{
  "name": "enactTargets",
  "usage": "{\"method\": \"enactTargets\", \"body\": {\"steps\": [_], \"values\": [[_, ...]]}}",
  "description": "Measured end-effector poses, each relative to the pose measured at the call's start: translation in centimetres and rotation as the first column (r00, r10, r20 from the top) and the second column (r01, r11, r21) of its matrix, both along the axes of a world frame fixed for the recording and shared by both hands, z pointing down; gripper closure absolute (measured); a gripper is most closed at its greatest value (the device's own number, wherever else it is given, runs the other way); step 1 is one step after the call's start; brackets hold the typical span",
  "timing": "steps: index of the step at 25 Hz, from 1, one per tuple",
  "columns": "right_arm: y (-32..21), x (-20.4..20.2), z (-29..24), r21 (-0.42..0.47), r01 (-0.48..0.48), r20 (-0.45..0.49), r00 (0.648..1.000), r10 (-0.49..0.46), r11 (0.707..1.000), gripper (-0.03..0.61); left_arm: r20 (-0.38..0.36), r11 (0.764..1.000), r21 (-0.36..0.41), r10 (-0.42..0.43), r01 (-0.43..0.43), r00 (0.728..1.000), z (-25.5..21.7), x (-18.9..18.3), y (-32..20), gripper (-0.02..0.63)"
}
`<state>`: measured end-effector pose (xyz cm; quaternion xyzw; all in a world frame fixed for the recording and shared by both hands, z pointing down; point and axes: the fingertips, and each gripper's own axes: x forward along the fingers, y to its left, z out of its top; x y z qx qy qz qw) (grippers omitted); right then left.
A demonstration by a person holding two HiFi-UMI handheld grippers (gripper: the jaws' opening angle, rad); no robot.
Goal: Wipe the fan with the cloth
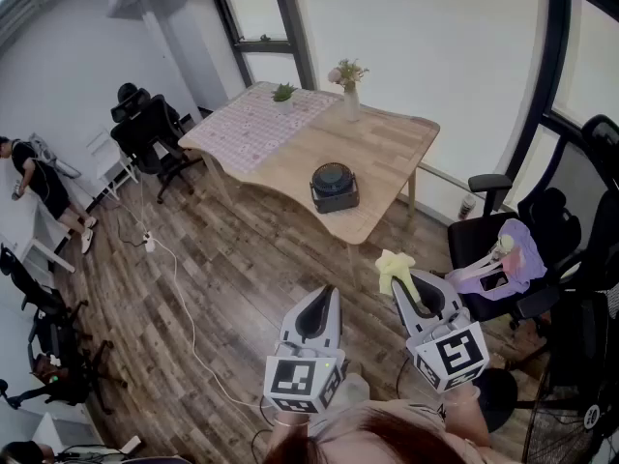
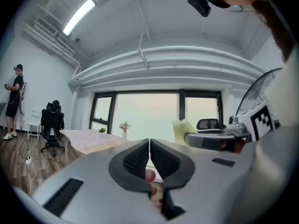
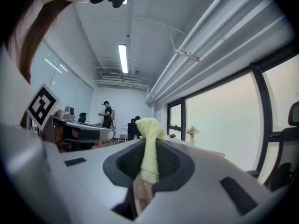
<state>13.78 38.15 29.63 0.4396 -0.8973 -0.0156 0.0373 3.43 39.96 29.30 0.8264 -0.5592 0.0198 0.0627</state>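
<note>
A small black fan sits on the near edge of the wooden table ahead, well away from both grippers. My right gripper is shut on a pale yellow cloth, which sticks up out of its jaws; in the right gripper view the cloth runs between the black pads. My left gripper is held low beside it with its jaws closed together and nothing between them; its pads meet in the left gripper view. Both grippers hover over the wooden floor, short of the table.
A vase of flowers and a small plant stand on the table's far side. Black office chairs are at the left, one chair with a purple bag at the right. A white cable crosses the floor. A person stands far left.
</note>
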Motion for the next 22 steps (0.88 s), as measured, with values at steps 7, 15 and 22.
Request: {"method": "enactTargets", "body": {"steps": [7,15,22], "values": [[-0.3,0.6,0.0,-0.002,-0.014,0.009,1.0,0.014,1.0,0.529,0.016,1.0,-0.002,0.008,-0.008,1.0,-0.2,0.8,-0.1,0.6],[-1.6,-0.5,-0.1,-0.001,-0.023,0.003,1.0,0.023,1.0,0.528,0.009,1.0,0.005,0.031,-0.031,0.999,-0.4,0.0,-1.2,0.6],[-3.7,-2.7,-0.3,0.013,-0.039,-0.01,0.999,0.039,0.999,0.528,0.01,0.999,0.008,0.048,-0.048,0.999,-0.4,-2.1,-3.3,0.6]]}}
